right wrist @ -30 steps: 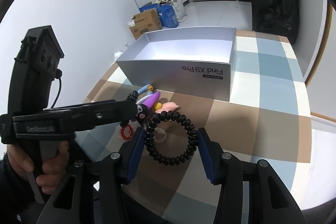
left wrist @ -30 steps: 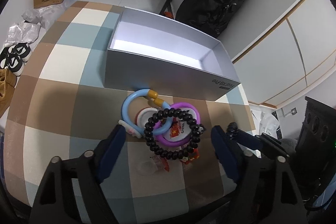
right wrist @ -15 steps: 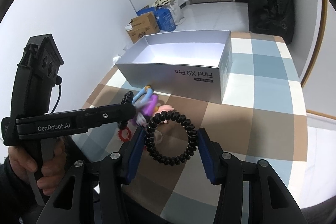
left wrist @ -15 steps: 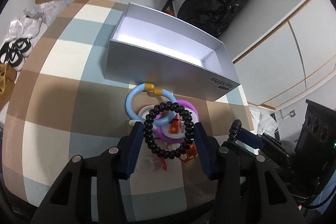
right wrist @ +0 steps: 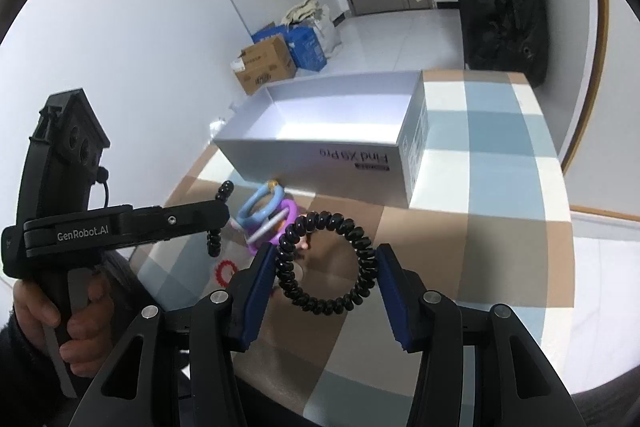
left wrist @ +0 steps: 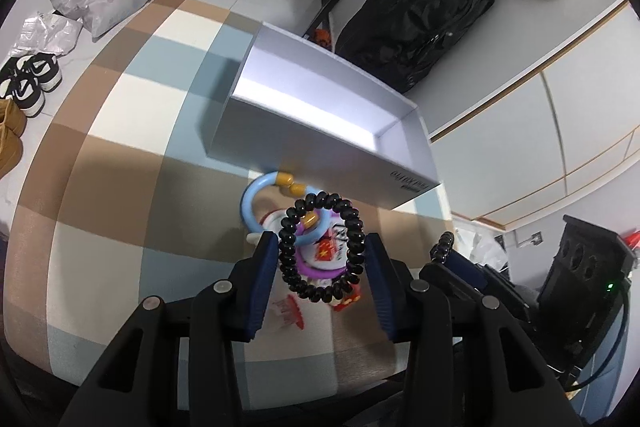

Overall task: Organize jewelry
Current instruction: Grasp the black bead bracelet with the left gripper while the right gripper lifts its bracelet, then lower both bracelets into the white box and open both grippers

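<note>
Hand-held gripper, left [left wrist: 322,259]: now clamped on 2nd black coil band [left wrist: 320,247], lifted off the pile.
1 s ago its jaws were wide over the heap; now both my grippers carry a band — right hand-held gripper [right wrist: 326,263] grips its own black coil band [right wrist: 327,263]. Grey box [right wrist: 320,157] sits far side of desk [right wrist: 500,187], blue ring [left wrist: 256,199] & purple ring [left wrist: 320,269] lie near it. Prob. next: drop both in box.

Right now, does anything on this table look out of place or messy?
Yes. The jewelry sits in a tangled heap on the tablecloth against the silver box, not in it: a blue ring overlaps a purple ring. The box interior looks empty. Each gripper holds a black coil band.
</note>
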A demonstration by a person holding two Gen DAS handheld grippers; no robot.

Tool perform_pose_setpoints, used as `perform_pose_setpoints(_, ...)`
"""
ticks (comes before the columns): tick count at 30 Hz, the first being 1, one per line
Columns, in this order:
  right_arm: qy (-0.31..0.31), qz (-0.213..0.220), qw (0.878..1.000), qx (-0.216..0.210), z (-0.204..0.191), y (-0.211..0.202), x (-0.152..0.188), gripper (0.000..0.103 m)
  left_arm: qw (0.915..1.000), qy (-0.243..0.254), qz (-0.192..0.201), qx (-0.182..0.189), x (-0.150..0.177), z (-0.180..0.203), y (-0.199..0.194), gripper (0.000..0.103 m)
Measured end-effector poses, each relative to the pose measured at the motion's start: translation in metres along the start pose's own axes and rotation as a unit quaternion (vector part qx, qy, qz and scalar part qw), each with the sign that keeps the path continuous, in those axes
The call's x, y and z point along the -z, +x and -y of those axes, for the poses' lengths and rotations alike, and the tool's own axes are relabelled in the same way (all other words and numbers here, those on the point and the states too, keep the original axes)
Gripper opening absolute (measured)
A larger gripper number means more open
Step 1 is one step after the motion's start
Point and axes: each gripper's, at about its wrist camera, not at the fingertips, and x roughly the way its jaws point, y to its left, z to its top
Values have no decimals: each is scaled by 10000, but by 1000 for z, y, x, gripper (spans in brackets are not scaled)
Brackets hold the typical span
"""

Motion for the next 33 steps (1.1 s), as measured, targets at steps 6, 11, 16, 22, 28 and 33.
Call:
perform_pose_setpoints(6,137,278,9995,-91,4,-13,-15,50,9997,68,202,91,-13,7,-11,38)
perform_pose_setpoints(11,308,379,9987,-154,8,-17,-39,50,9992,203,330,82,-31,19,-17,38)
perform_pose_setpoints(16,281,336,9988,-205,7,-11,-64,50,9986,391,360,-67,-53,21,-15,38)
perform_pose_setpoints(22,-14,242,9995,-221,0,9,-100,50,9988,371,283,-148,-83,15,-2,38)
perform_pose_setpoints(28,15,-24,9997,-230,6,39,-118,50,9988,424,20,-256,-95,6,23,38)
perform_pose_setpoints(33,58,-342,9993,-160,13,64,-122,50,9994,279,-168,-121,-98,-4,37,38)
